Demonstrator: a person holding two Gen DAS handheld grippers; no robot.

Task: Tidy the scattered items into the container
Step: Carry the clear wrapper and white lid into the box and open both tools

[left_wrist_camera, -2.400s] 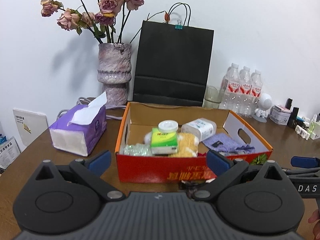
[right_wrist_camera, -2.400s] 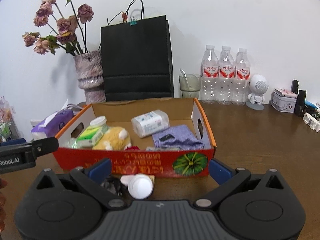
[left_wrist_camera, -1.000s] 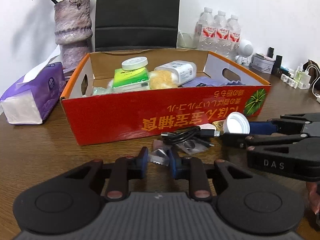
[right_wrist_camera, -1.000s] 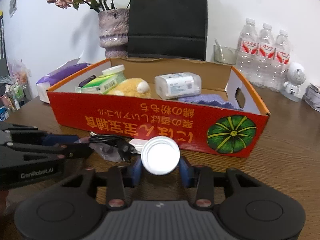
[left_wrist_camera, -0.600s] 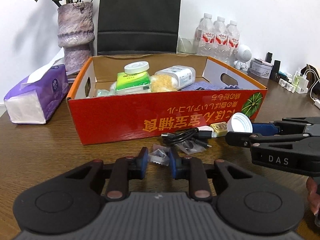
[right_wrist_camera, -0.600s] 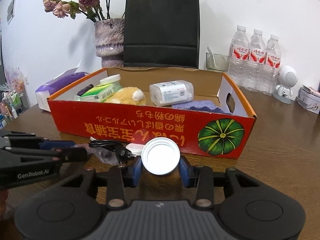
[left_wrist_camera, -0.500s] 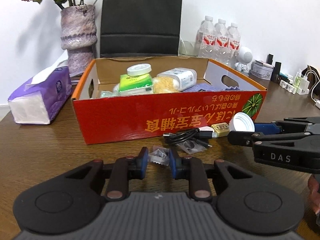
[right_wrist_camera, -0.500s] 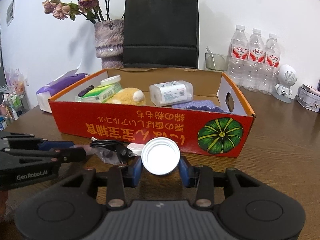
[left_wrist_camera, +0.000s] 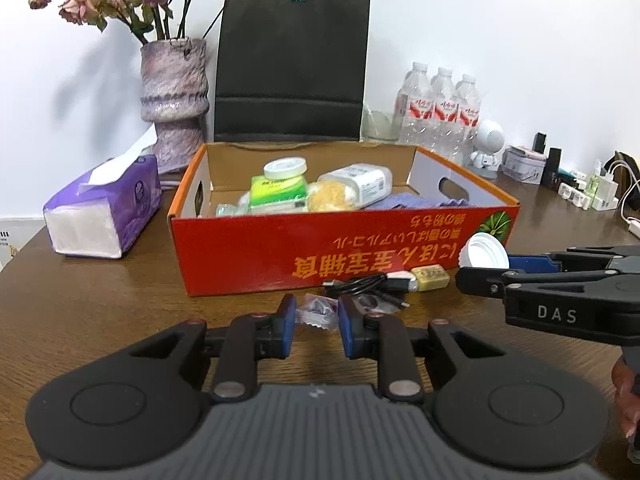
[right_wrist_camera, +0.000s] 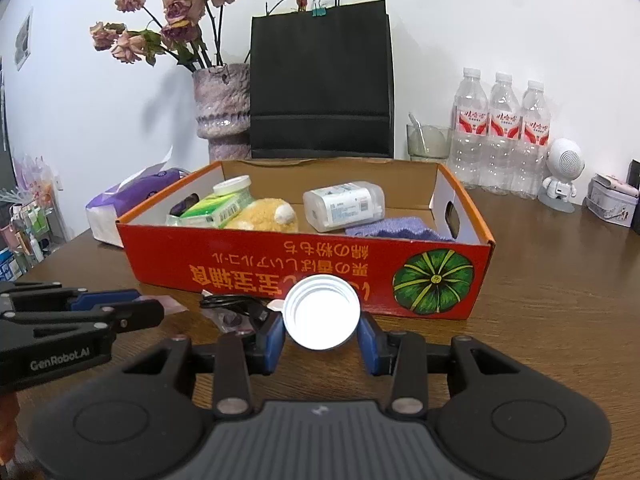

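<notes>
Nearest, the left gripper [left_wrist_camera: 317,322] has its jaws closed on a crinkled clear wrapper [left_wrist_camera: 316,316], and the right gripper [right_wrist_camera: 321,330] pinches a white cap [right_wrist_camera: 321,312]. Both hang over the brown wooden desk [left_wrist_camera: 100,292]. A black cable [left_wrist_camera: 364,282] lies against the red box [left_wrist_camera: 320,248], bare desk either side; a white wall [left_wrist_camera: 480,20] stands behind.

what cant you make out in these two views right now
- Small crinkled packet in the left gripper: left wrist view, too small and half hidden by the fingers to identify.
- White lid in the right gripper: right wrist view, glare washes out its inside.
- Box floor: both views, near wall hides it.
- Purple cloth: left wrist view, mostly behind that wall.
</notes>
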